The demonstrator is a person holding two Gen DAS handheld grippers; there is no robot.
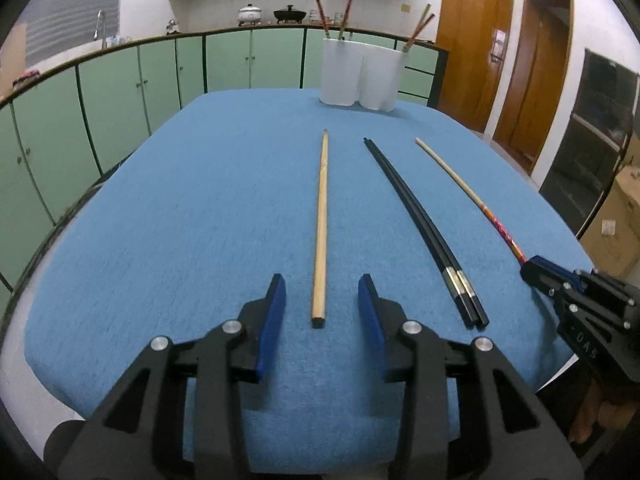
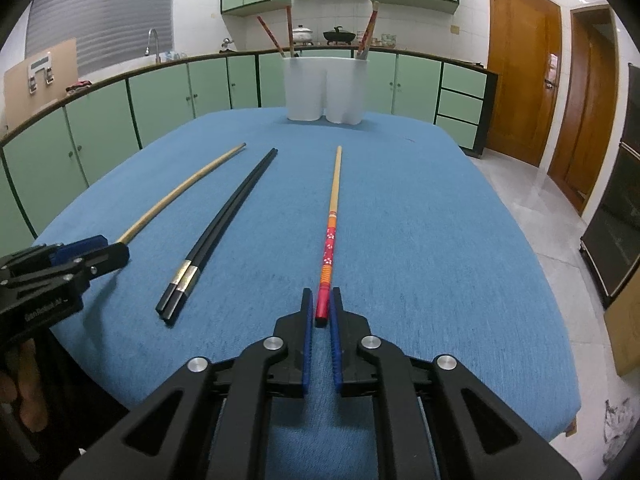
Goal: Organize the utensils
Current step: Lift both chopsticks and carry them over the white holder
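Observation:
A plain wooden chopstick (image 1: 321, 220) lies lengthwise on the blue tablecloth (image 1: 192, 208). Its near end sits between the fingers of my left gripper (image 1: 321, 292), which is open, with gaps on both sides. A pair of black chopsticks (image 1: 416, 216) lies to its right. Further right is a red patterned chopstick (image 2: 330, 240), and my right gripper (image 2: 322, 304) is shut on its red near end. The white utensil holder (image 2: 326, 88) stands at the far edge of the table with several chopsticks upright in it. In the right wrist view, the left gripper (image 2: 116, 254) is at the wooden chopstick's (image 2: 180, 192) near end.
Green kitchen cabinets (image 2: 160, 96) and a counter curve behind the table. Wooden doors (image 2: 520, 80) stand at the right, with tiled floor beside the table's right edge. A cardboard box (image 1: 616, 228) sits low at the right. A hand shows at the lower left in the right wrist view.

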